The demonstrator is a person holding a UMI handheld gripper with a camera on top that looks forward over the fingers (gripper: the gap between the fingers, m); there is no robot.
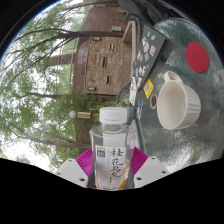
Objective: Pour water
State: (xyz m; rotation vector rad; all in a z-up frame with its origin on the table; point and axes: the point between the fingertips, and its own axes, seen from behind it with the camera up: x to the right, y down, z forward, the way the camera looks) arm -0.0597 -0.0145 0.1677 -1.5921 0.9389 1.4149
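Between the gripper's two pink-padded fingers stands a small clear bottle with a white cap and a green-and-white label, and both pads appear pressed against its sides, so the jaws look clenched on it. The whole scene is rolled sharply over: the glass tabletop runs up beside the bottle rather than lying under it, and trees and a wooden building fill the space beyond. That tilt suggests the bottle is being carried clear of the table, held by its lower body so the neck stays free. A white cup rests on the table just beyond the bottle's cap, its open mouth facing the bottle, and it is the likely target for the water. With the cap on, nothing can pour yet. A colourful carton or packet lies farther along the table.
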